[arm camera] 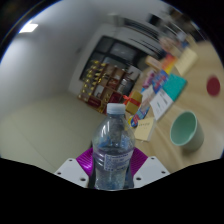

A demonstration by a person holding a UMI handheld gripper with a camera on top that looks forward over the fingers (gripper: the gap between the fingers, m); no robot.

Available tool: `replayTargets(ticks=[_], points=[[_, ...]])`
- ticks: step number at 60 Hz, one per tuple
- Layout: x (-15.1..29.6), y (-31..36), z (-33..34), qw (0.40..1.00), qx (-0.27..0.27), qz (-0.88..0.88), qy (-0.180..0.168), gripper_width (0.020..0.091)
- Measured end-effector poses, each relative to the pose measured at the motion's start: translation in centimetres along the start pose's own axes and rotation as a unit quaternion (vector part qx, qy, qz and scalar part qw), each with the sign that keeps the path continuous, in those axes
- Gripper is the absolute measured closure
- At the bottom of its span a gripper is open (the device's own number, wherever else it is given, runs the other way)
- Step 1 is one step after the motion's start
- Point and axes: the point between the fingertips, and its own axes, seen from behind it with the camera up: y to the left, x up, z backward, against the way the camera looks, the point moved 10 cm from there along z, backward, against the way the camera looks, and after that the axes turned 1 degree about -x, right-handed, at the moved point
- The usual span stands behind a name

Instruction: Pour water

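A shop or snack pantry is suggested: stocked shelves (100,80) of packaged goods are seen against a wall, and colourful boxes (160,90) (varied sizes) are spread on a table (195,150).

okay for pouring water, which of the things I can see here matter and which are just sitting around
For the job:
water bottle, capped, clamped between the fingers
green cup on the table

Lying about:
boxes and packets along the table
red round object
snack shelf behind

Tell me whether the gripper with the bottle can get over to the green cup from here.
Probably yes. The gripper holds the water bottle between its fingers, cap still on. The green cup stands open-mouthed on the table, ahead of the fingers and to one side; nothing appears to stand between bottle and cup.
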Motion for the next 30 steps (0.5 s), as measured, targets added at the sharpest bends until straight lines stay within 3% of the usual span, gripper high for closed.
replayTargets(ticks=[7,15,21,22,23,30], points=[[0.8,0.8,2.7,0.974,0.029,-0.224,0.012,0.0654],[0.4,-1.6,2.6,0.892,0.07,-0.446,0.033,0.0653],[-0.7,-2.8,3.8,0.86,0.074,-0.503,0.037,0.0657],[-0.4,-1.5,6.3,0.857,0.069,-0.51,0.038,0.0657],[-1.2,0.0,3.9,0.853,0.061,-0.517,0.033,0.0657],[-0.5,-1.3,5.1,0.823,0.085,-0.561,0.033,0.0654]])
